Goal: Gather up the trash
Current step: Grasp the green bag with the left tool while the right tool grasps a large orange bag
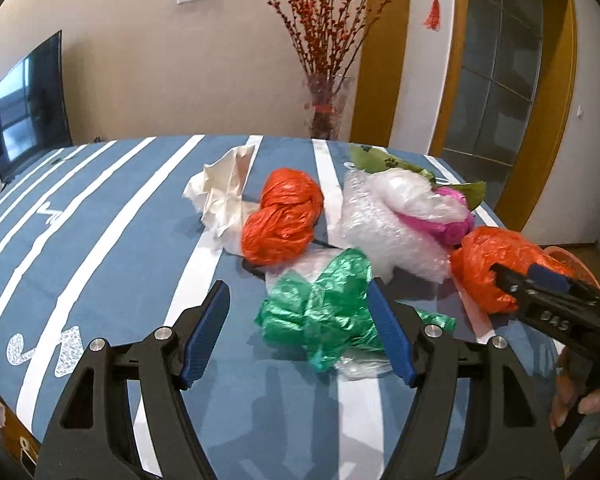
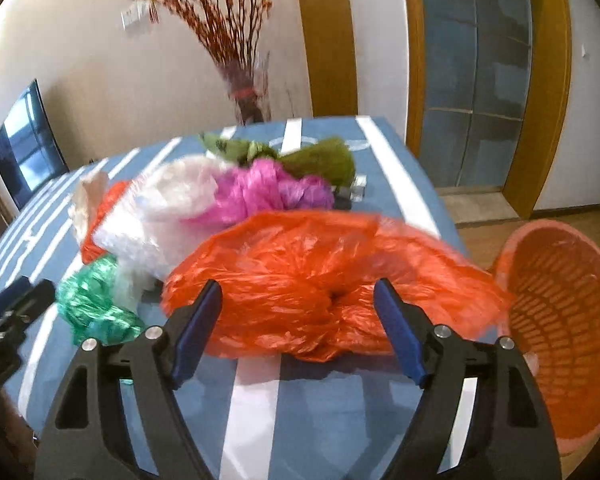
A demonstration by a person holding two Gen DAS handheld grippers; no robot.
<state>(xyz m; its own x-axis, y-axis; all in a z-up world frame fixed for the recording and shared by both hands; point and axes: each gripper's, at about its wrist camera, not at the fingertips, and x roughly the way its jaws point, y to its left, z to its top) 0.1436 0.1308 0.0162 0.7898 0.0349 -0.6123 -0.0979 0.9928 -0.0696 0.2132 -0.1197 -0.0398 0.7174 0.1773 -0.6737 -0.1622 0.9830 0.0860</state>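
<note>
I am holding my left gripper [image 1: 300, 328] apart over a green bag [image 1: 320, 312] and my right gripper [image 2: 298, 328] apart around an orange bag [image 2: 320, 280], neither clamped, on the striped table [image 1: 100, 240]. The basket [image 2: 560, 320] is waiting beside the table edge. The slick, loose film is risking slipping free, or dragging neighbouring wrap [image 1: 380, 220] along.

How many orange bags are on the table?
2. One orange bag sits mid-table beside the white paper. The other orange bag lies near the edge by the orange basket. More may hide under the pile.
</note>
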